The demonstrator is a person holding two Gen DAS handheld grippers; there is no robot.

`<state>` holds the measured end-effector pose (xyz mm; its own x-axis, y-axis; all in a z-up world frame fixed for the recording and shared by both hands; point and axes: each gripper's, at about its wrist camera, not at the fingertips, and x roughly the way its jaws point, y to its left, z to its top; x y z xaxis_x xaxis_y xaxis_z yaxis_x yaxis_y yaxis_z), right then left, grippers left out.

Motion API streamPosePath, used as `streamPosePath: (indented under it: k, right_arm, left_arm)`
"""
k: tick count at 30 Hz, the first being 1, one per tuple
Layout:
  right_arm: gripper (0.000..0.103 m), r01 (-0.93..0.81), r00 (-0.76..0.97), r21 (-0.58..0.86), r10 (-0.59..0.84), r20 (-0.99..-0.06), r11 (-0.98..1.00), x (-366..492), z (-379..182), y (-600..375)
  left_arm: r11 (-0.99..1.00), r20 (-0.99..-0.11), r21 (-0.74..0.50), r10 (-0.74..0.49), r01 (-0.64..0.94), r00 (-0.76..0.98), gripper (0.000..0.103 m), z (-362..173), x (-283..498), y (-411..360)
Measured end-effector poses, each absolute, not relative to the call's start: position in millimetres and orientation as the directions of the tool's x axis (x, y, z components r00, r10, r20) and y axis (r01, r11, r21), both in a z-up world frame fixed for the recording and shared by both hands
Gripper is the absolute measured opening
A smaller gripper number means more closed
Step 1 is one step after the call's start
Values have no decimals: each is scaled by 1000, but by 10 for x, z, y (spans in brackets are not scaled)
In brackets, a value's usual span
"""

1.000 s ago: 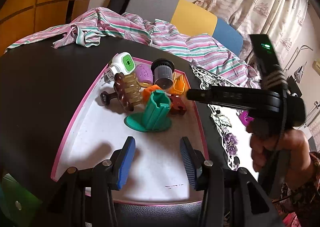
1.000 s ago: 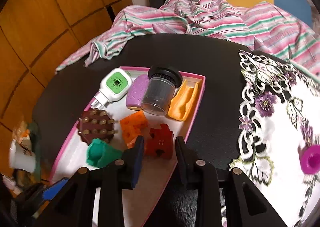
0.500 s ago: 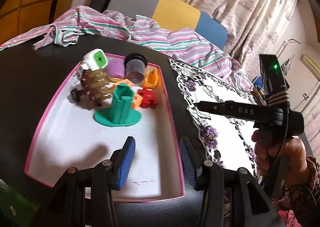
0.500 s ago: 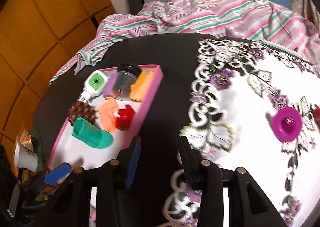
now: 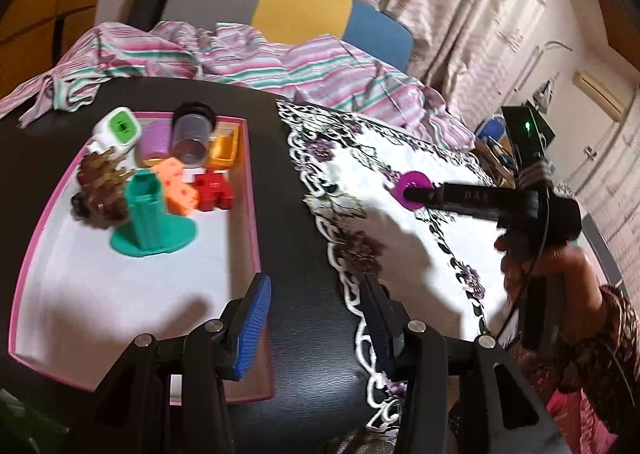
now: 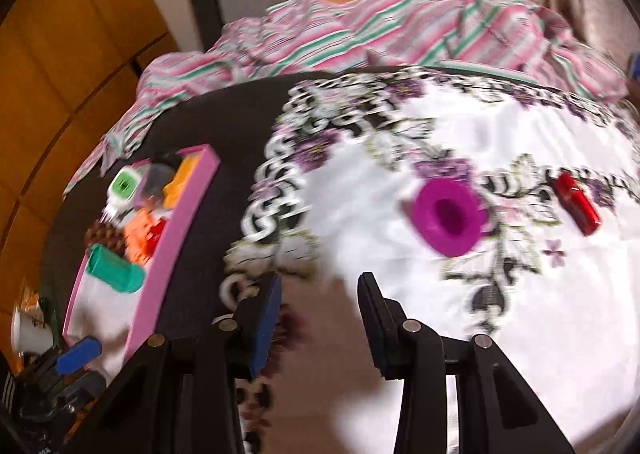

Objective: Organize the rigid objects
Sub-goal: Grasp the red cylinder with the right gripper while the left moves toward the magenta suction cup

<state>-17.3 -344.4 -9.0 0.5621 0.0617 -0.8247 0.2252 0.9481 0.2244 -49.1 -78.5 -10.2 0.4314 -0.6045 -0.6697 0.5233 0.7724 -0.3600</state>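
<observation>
A pink-rimmed white tray [image 5: 252, 190] on the black table holds a green holder [image 5: 150, 218], a red block [image 5: 212, 190], an orange block [image 5: 178, 188], a brown spiky piece [image 5: 102, 184], a clear cup [image 5: 192, 134] and a white-green plug [image 5: 118, 130]. A magenta ring [image 6: 448, 216] and a small red object [image 6: 576, 204] lie on the flowered cloth [image 6: 540, 294]. My left gripper [image 5: 316, 322] is open and empty over the tray's right rim. My right gripper [image 6: 318, 318] is open and empty above the cloth, short of the ring; it also shows in the left wrist view [image 5: 412, 194].
A striped pink garment [image 5: 248, 58] is heaped at the table's far edge against a grey, yellow and blue chair back [image 5: 296, 10]. A wooden wall [image 6: 60, 66] stands on the left. A white cup [image 6: 30, 328] sits beyond the tray's near left end.
Both grippers have swung to the right, away from the tray and toward the cloth. The right gripper has come close to the magenta ring. Nothing was picked up.
</observation>
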Motion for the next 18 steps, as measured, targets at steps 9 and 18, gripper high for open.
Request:
streamPosePath:
  k: [9,18]
  right_arm:
    - [48,497,563,247,-92,-821,832,-130,-41,-4520]
    - [48,346,521,157,-50,-852,925,115,-150,-4261]
  left_arm:
    - [768,-684,-341,-599,542,417,47,-73,-521,-951]
    - [779,-691,-330,-584,532,426,47,-78,-517,-945]
